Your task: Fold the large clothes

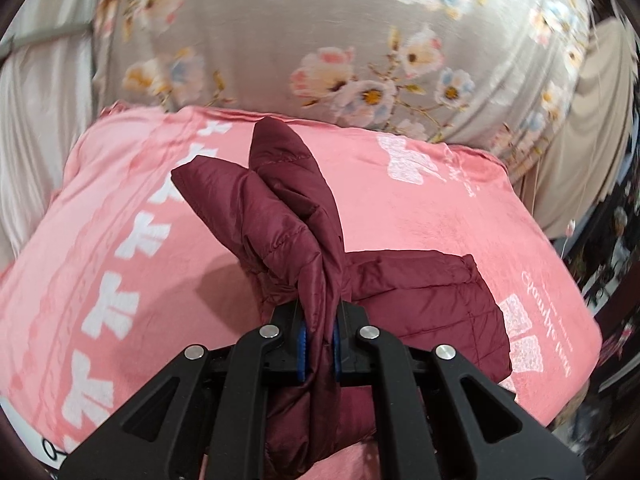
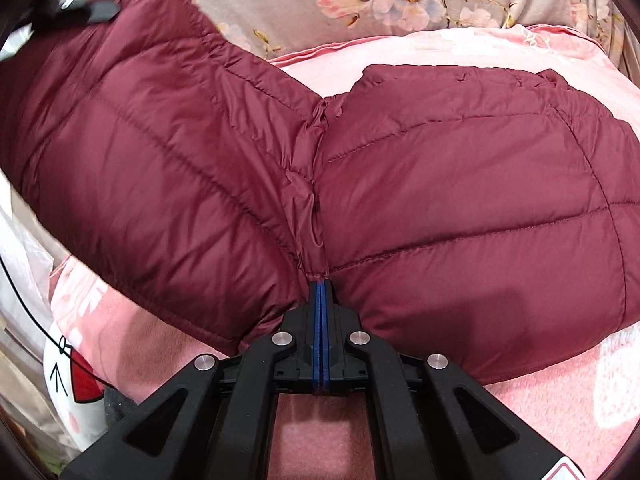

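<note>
A maroon quilted puffer jacket (image 2: 460, 200) lies on a pink blanket (image 1: 420, 216). My left gripper (image 1: 320, 320) is shut on a bunched fold of the jacket (image 1: 280, 208), which stands up above the blanket between the blue pads (image 1: 303, 344). My right gripper (image 2: 321, 284) is shut at the jacket's near edge, where the fabric gathers into a crease at the pad tips. In the right wrist view the jacket's left half (image 2: 140, 128) is lifted and slopes up to the left gripper (image 2: 104, 10) at the top left corner.
The blanket with white bow prints (image 1: 132, 240) covers a bed with a grey floral sheet (image 1: 320, 40) behind it. A white plush item with a red patch (image 2: 76, 376) and a thin black cable (image 2: 36, 316) lie at the left edge. Dark clutter (image 1: 608, 240) stands to the right.
</note>
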Demonstrator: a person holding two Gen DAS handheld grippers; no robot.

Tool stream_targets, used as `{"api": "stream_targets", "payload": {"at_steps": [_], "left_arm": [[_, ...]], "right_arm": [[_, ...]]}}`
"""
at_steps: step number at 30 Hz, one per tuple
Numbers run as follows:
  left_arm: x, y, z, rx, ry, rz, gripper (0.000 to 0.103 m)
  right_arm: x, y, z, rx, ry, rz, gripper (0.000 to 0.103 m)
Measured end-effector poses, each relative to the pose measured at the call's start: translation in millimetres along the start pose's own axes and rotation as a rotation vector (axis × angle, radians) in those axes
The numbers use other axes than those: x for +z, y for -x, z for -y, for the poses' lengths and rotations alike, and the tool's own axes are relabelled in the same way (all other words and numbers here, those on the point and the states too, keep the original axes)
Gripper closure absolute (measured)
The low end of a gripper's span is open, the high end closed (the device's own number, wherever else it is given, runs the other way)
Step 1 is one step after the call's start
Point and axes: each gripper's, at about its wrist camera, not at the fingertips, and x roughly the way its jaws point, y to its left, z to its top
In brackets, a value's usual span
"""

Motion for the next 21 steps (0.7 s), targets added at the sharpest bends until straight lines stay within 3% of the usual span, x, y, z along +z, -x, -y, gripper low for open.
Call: {"api": "stream_targets", "payload": {"at_steps": [8, 21], "left_arm": [[16, -32, 54, -0.009, -0.079, -0.033, 0.095], [18, -105, 129, -0.040, -0.152, -0.146, 0.095]], "right_arm": [[-6, 34, 14, 0.050, -0.047, 0.040, 0.103], [-25, 99, 54, -0.010, -0.113, 0.107, 0.103]]}}
